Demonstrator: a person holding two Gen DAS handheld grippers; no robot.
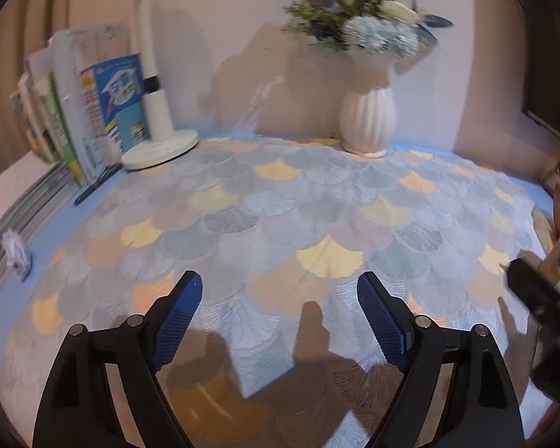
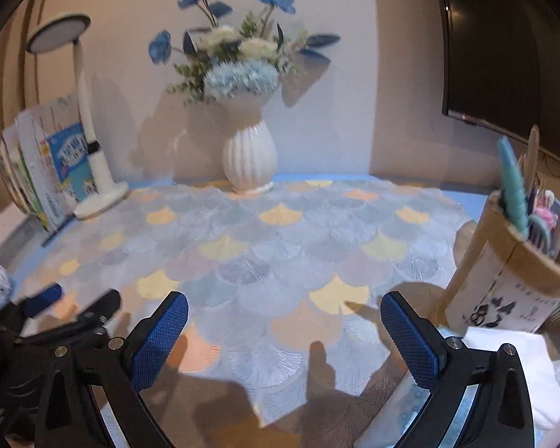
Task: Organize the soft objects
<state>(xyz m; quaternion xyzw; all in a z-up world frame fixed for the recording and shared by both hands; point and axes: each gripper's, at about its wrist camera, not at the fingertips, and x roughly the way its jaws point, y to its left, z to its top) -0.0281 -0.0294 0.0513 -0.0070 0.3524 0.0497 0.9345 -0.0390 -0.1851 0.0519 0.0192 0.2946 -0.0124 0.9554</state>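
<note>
Blue-padded jaws of the left gripper and the right gripper gape wide, grasping nothing, above the scallop-patterned cloth. A white folded cloth lies at four o'clock beside the pen holder; the vase stands at twelve.

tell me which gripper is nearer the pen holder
Right. The pen holder stands just beside the right gripper, close to its right finger. The left gripper sits further left, with the right gripper between it and the holder.
</note>
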